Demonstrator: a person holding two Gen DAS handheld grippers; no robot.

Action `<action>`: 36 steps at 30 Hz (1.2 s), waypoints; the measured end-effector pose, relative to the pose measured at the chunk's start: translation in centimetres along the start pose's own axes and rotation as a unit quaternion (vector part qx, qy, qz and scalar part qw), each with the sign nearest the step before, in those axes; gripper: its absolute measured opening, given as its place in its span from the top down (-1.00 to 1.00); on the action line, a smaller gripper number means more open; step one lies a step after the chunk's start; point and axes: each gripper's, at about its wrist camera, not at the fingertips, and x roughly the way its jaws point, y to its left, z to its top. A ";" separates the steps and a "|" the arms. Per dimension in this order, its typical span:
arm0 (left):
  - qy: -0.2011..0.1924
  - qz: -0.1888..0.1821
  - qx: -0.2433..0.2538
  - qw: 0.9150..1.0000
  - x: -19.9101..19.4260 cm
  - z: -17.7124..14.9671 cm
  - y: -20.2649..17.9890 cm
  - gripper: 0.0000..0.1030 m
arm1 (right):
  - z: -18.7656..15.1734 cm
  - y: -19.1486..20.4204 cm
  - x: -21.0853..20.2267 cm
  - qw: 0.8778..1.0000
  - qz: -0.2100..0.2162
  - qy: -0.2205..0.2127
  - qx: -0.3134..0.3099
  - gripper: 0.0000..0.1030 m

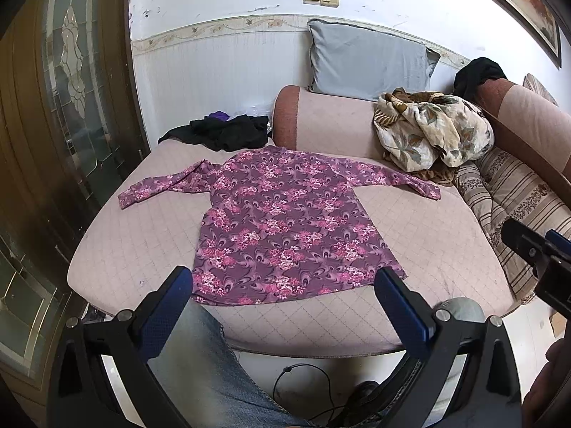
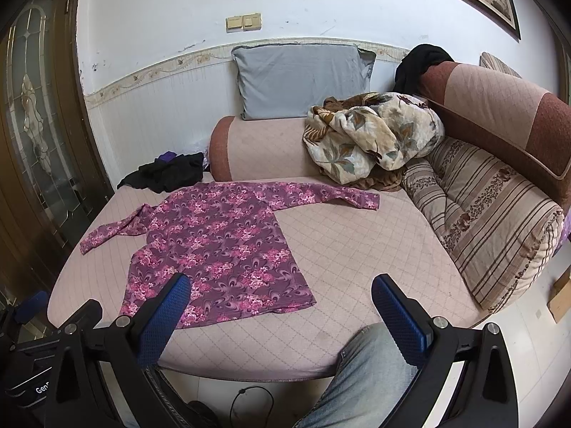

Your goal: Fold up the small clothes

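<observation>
A purple long-sleeved top with pink flowers lies flat on the pink quilted sofa seat, sleeves spread left and right, hem toward me. It also shows in the right wrist view. My left gripper is open and empty, held above the front edge near the hem. My right gripper is open and empty, held near the hem's right corner. The right gripper also shows at the right edge of the left wrist view.
A pile of black and purple clothes lies at the seat's back left. A floral blanket and a striped cushion sit at the right. A grey pillow leans on the wall. My jeans-clad legs stand at the front edge.
</observation>
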 end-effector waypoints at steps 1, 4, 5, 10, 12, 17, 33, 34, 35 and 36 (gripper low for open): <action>0.000 0.000 0.000 1.000 0.0 -0.2 0.2 -0.97 | 0.0 0.0 0.0 1.000 0.001 0.000 0.000 -1.00; 0.000 0.002 0.000 1.000 0.1 -0.2 0.2 -0.97 | 0.1 -0.1 0.1 1.000 0.000 0.000 0.000 -1.00; 0.000 0.002 -0.001 1.000 0.2 -0.2 0.3 -0.97 | 0.1 -0.2 0.1 1.000 0.001 0.000 0.001 -1.00; 0.004 0.008 -0.005 1.000 0.7 0.2 0.3 -0.97 | 0.1 -0.2 0.0 1.000 0.000 -0.003 0.002 -1.00; 0.006 0.009 -0.007 1.000 0.8 0.3 0.4 -0.97 | 0.3 -0.4 0.1 1.000 0.005 -0.003 0.005 -1.00; 0.009 0.012 -0.008 1.000 0.8 0.5 0.4 -0.97 | 0.5 -0.3 0.2 1.000 -0.004 -0.007 0.002 -1.00; 0.030 0.012 -0.014 0.999 2.7 1.1 0.5 -0.97 | 0.4 0.8 2.0 1.000 0.008 0.015 -0.020 -1.00; 0.032 0.013 -0.015 0.999 2.9 1.1 0.6 -0.97 | 0.4 0.9 2.1 1.000 0.008 0.017 -0.021 -1.00; 0.034 0.013 -0.015 0.999 3.1 1.1 0.5 -0.97 | 0.3 1.0 2.4 1.000 0.009 0.020 -0.022 -1.00; 0.037 0.014 -0.015 0.999 3.2 1.1 0.3 -0.97 | 0.4 1.0 2.6 0.999 0.009 0.022 -0.023 -1.00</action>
